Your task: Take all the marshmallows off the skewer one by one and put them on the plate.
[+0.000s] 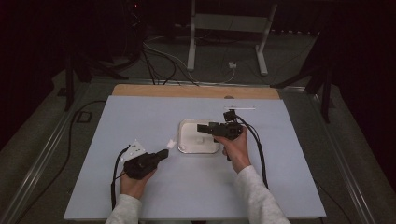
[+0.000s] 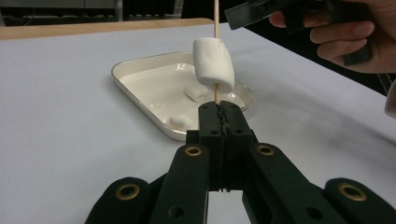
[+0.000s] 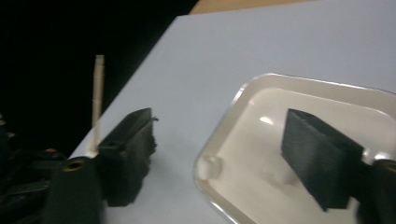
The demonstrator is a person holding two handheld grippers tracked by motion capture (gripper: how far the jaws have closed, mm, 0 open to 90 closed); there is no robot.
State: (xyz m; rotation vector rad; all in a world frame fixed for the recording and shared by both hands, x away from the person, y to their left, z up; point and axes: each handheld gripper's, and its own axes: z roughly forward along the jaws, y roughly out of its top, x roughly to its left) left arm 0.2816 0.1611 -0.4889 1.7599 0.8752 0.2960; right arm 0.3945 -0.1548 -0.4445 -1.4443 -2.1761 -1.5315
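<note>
— Two grippers in play? Status, quick.

— Yes. My left gripper (image 1: 162,153) sits near the table's front left, jaws clenched on a thin wooden skewer (image 2: 216,18) that stands upright. A marshmallow (image 2: 213,64) is threaded on the skewer just above the jaws.

— And the right?

— My right gripper (image 1: 201,127) hangs over the tray (image 1: 184,145), jaws spread wide apart, nothing between them. In the right gripper view one jaw is over the tray's inside, the other over the bare table beside the rim.

— What's in the tray?

— White, glossy, rounded corners, mid-table. Two small white pieces (image 2: 195,92) lie on its floor; from the left gripper view one is near the middle and one by the near rim.

— Anything in the way?

— In the left gripper view my right hand (image 2: 348,35) and its gripper sit at top right, beyond the skewer, apart from the marshmallow. Between the grippers there's only blue-grey table (image 1: 140,116).

— Surroundings?

— Wooden strip (image 1: 187,91) along the far edge, a thin white stick (image 1: 239,108) lying near it, cables (image 1: 161,60) and a white stand (image 1: 229,28) on the floor behind.
</note>
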